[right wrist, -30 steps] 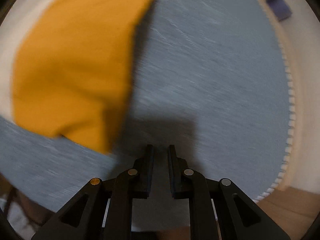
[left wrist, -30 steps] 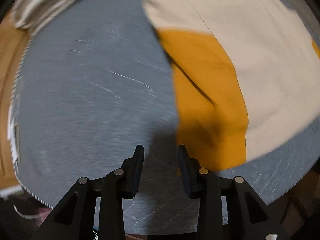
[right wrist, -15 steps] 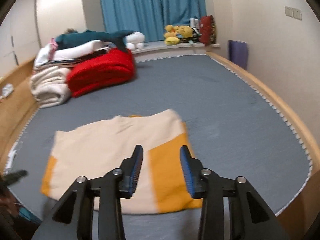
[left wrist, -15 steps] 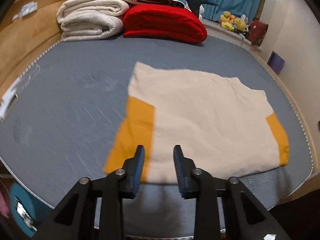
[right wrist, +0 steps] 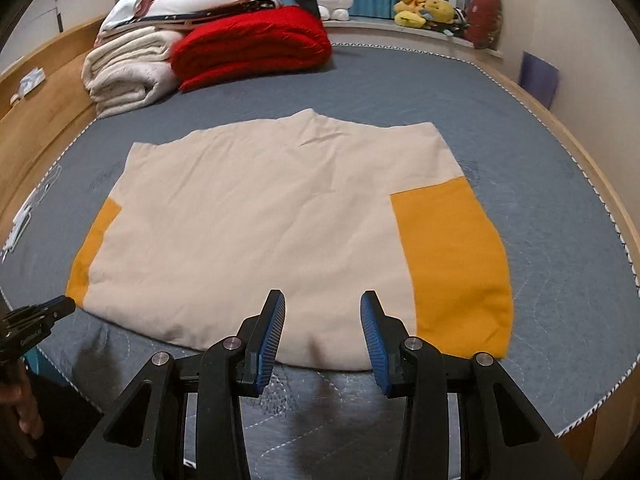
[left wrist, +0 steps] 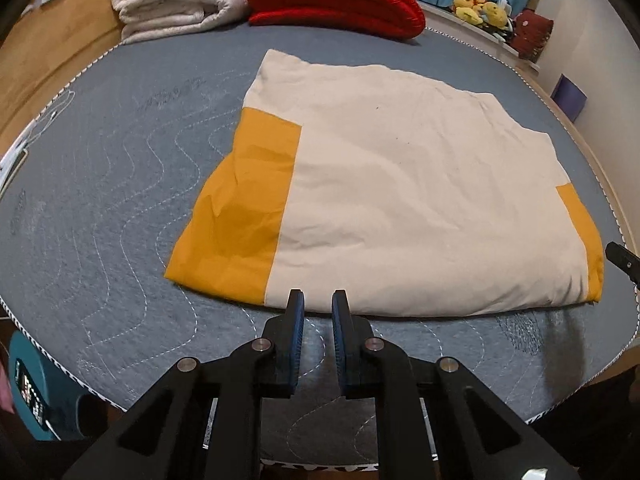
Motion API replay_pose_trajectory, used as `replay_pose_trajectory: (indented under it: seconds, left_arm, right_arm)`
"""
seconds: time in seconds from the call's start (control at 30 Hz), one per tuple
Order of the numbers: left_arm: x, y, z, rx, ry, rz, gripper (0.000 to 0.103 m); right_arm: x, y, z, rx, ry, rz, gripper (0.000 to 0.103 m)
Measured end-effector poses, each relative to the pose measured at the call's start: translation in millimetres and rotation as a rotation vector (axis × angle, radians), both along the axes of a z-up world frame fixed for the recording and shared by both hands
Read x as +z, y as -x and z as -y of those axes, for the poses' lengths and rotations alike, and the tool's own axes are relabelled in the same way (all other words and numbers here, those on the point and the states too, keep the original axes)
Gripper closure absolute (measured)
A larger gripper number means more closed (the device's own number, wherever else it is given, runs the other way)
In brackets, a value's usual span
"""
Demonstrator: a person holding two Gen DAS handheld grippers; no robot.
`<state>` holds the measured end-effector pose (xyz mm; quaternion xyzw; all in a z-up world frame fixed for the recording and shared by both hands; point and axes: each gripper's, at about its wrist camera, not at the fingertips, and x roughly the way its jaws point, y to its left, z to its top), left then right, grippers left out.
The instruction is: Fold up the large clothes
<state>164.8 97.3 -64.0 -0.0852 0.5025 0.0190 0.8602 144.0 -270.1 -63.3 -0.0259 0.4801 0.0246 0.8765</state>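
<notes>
A cream garment with orange side panels (left wrist: 400,200) lies flat and folded on the grey quilted mattress (left wrist: 100,208); it also shows in the right wrist view (right wrist: 260,220). My left gripper (left wrist: 318,304) hovers just before the garment's near edge, its jaws slightly apart and empty. My right gripper (right wrist: 323,312) is open and empty above the near hem, left of the orange panel (right wrist: 456,272). The left gripper's tip shows at the left edge of the right wrist view (right wrist: 44,310).
A folded cream blanket (right wrist: 124,72) and a red blanket (right wrist: 256,48) are stacked at the head of the bed, with more bedding on top. Plush toys (right wrist: 424,10) sit on a ledge. A wooden bed frame (right wrist: 44,112) rims the mattress.
Both grippers have pulled back and up from close over the mattress, so the whole garment lies in view. The right gripper has opened wider. The left jaws have narrowed a little.
</notes>
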Motion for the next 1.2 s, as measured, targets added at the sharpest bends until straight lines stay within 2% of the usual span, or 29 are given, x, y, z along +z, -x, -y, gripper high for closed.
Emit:
replay_pose_trajectory:
  seconds: [0.27,0.37,0.43,0.47,0.5,0.6,0.67,0.77,1.0,1.07,1.13,1.2]
  left_arm:
    - [-9,-7,0,0.008,0.032,-0.022,0.091]
    - [-16,-11,0,0.011,0.073,-0.046,0.089]
    - [-27,-14,-5,0.029,0.161,-0.097,0.078]
    - [-34,-15,-11,0.051,0.226,-0.131,0.067]
    - [-40,-16,-16,0.073,0.276,-0.153,0.059]
    - [-62,-16,-37,0.177,0.457,-0.225,0.057]
    - [-74,-15,-51,0.250,0.546,-0.246,0.057]
    - [-81,-18,-64,0.314,0.632,-0.224,0.057]
    - [-95,-22,-92,0.485,0.784,-0.099,0.059]
    - [-98,-23,-95,0.508,0.815,-0.062,0.059]
    - [-97,-26,-97,0.512,0.811,-0.035,0.064]
    - [-96,-27,-99,0.498,0.804,-0.013,0.088]
  right_arm:
    - [-11,-10,-21,0.018,0.008,-0.036,0.062]
    - [-13,-13,-25,0.024,0.008,-0.044,0.062]
    - [-15,-14,-27,0.025,0.010,-0.050,0.062]
    - [-16,-15,-27,0.025,0.010,-0.056,0.062]
    - [-17,-15,-28,0.025,0.011,-0.060,0.062]
    - [-18,-16,-29,0.027,0.008,-0.068,0.062]
    - [-19,-15,-30,0.033,0.003,-0.074,0.062]
    - [-19,-14,-32,0.049,0.003,-0.080,0.062]
    - [-22,-10,-35,0.085,-0.023,-0.098,0.062]
    - [-23,-9,-37,0.095,-0.031,-0.101,0.062]
    - [-23,-8,-41,0.108,-0.039,-0.101,0.062]
    - [-23,-7,-47,0.120,-0.045,-0.099,0.062]
